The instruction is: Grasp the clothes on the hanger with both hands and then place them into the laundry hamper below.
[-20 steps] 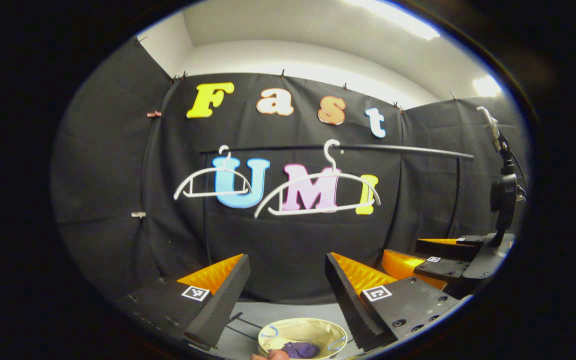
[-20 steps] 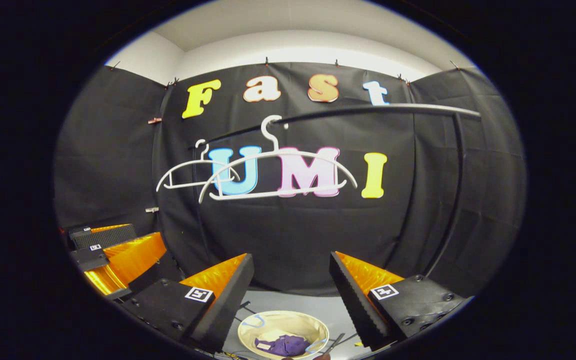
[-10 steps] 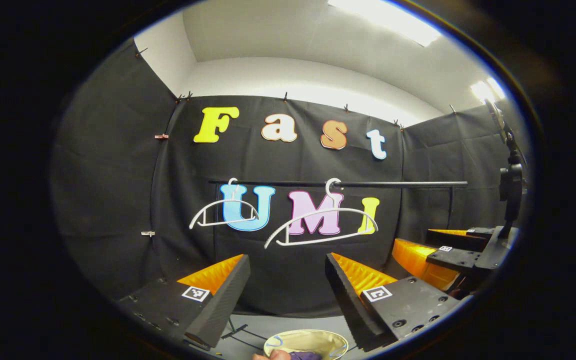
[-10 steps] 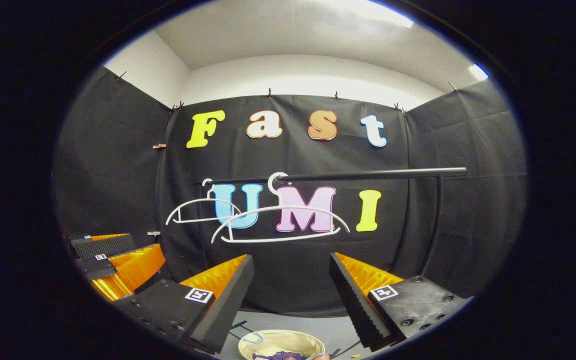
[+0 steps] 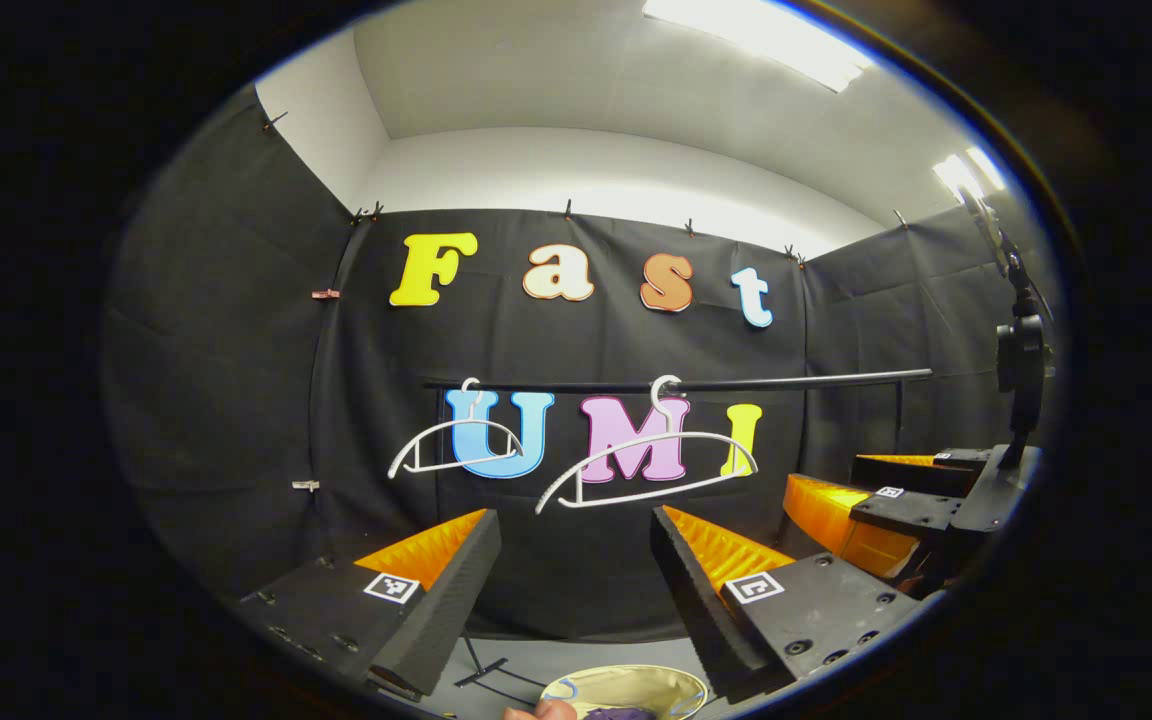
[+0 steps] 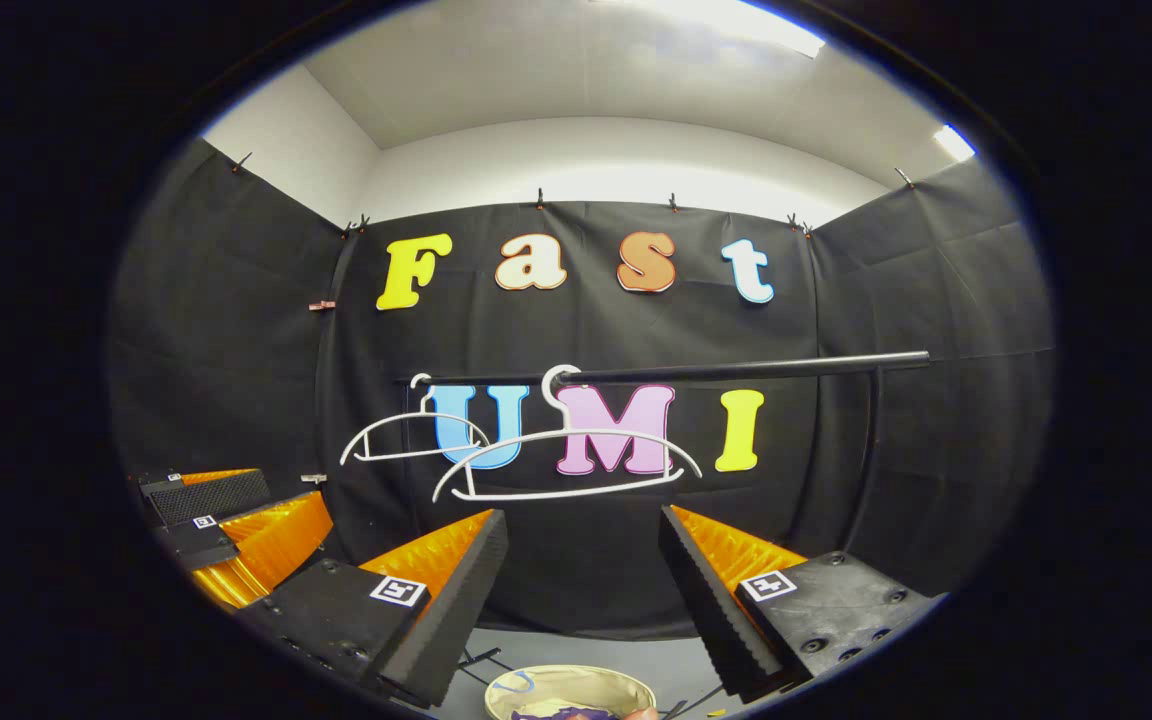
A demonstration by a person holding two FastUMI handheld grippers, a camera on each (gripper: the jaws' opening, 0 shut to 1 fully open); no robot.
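Observation:
Two bare white hangers hang on a black rail (image 5: pixel 796 378): the nearer hanger (image 5: pixel 651 492) and a smaller, farther hanger (image 5: pixel 456 464). In the right gripper view the same rail (image 6: pixel 736 368) carries the nearer hanger (image 6: pixel 576 493) and the farther hanger (image 6: pixel 406 455). Below, at the bottom edge, a round beige hamper (image 5: pixel 636 680) holds a purple garment (image 5: pixel 621 714); the right gripper view also shows the hamper (image 6: pixel 576 680) and the garment (image 6: pixel 551 714). My left gripper (image 5: pixel 571 520) is open and holds nothing. My right gripper (image 6: pixel 581 515) is open too, well above the hamper.
The right gripper (image 5: pixel 896 500) shows at the far right of the left gripper view, beside a black stand (image 5: pixel 1021 360). The left gripper (image 6: pixel 226 515) appears at the left of the right gripper view. Part of a hand (image 5: pixel 539 711) touches the hamper's rim. Grey floor (image 6: pixel 676 665) surrounds the hamper.
Both views have tilted upward: the rail and hangers sit lower in view and the hamper has slid to the bottom edge. Both grippers stayed open.

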